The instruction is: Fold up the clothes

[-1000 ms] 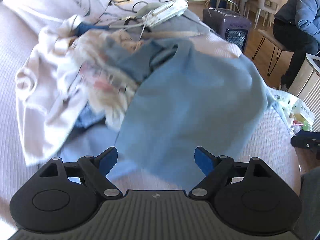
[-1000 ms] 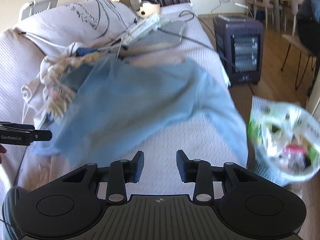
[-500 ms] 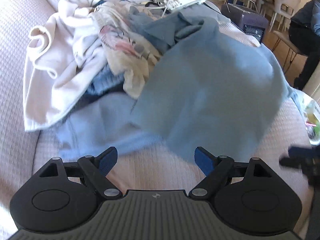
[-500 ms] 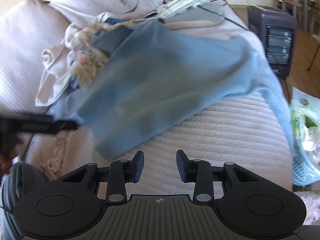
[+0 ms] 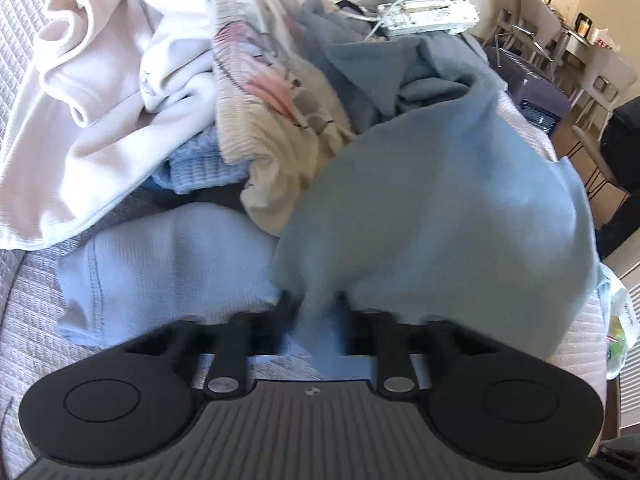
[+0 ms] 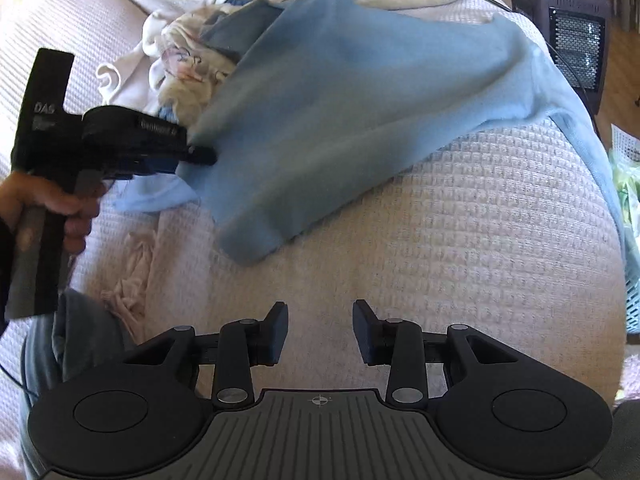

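Note:
A light blue garment point(image 5: 440, 208) lies spread over a bed, its near edge bunched between my left gripper's fingers. My left gripper point(image 5: 316, 308) is shut on that edge; it also shows from the side in the right wrist view point(image 6: 200, 156), pinching the garment's left edge point(image 6: 340, 92). My right gripper point(image 6: 320, 330) is open and empty, low over the bare bedspread point(image 6: 460, 248), short of the garment's lower corner point(image 6: 248, 248).
A heap of other clothes lies behind: a white top point(image 5: 92, 120), a cream floral piece point(image 5: 276, 112), a pale blue garment point(image 5: 168, 268). A white power strip point(image 5: 430, 16) and cables sit at the back. A heater point(image 6: 568, 24) stands right of the bed.
My left gripper moved forward and closed on the blue garment's edge; it was open half a second ago. My right gripper moved closer over the bedspread and stayed open.

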